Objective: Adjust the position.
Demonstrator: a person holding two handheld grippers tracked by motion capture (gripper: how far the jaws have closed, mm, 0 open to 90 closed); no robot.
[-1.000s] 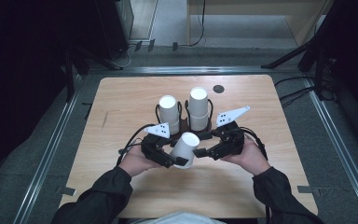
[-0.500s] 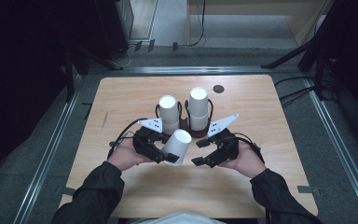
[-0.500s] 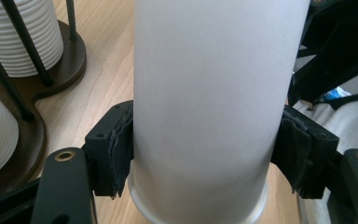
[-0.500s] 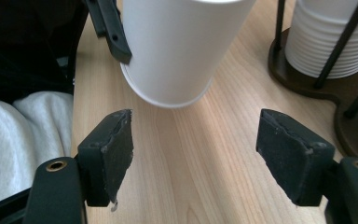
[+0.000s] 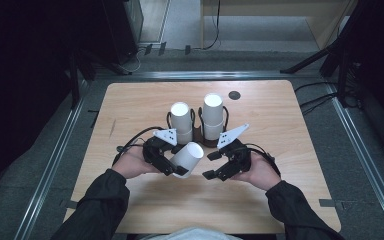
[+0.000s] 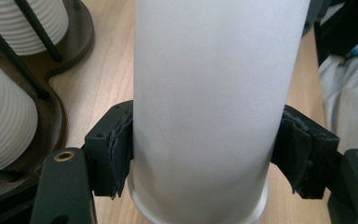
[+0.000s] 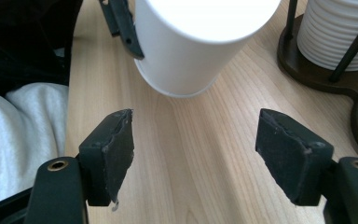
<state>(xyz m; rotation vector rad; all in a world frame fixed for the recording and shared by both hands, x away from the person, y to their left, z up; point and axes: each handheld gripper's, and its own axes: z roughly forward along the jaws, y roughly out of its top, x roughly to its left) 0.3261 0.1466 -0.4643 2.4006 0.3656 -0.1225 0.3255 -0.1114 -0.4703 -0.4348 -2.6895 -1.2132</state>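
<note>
A white paper cup [image 5: 187, 159] lies tilted above the table, its open mouth pointing up and to the right. My left gripper [image 5: 177, 162] is shut on it, and in the left gripper view both pads [image 6: 116, 154] press on the cup's wall [image 6: 214, 93] near its rim. My right gripper [image 5: 211, 166] stands open just right of the cup, with nothing between its jaws, which have just been closing a little. In the right gripper view [image 7: 196, 149], bare wood lies between the jaws and the cup [image 7: 196, 42] hangs a short way ahead.
A dark wire cup stand [image 5: 197, 135] behind the grippers holds two stacks of ribbed white cups [image 5: 181, 120] [image 5: 213, 115]. A small black disc [image 5: 234, 95] lies at the far side of the wooden table [image 5: 290, 130]. The person's dark sleeves come in from the bottom.
My right gripper has drawn away from the cup to the right and sunk a little. The cup has stayed in my left gripper and shifted slightly left.
</note>
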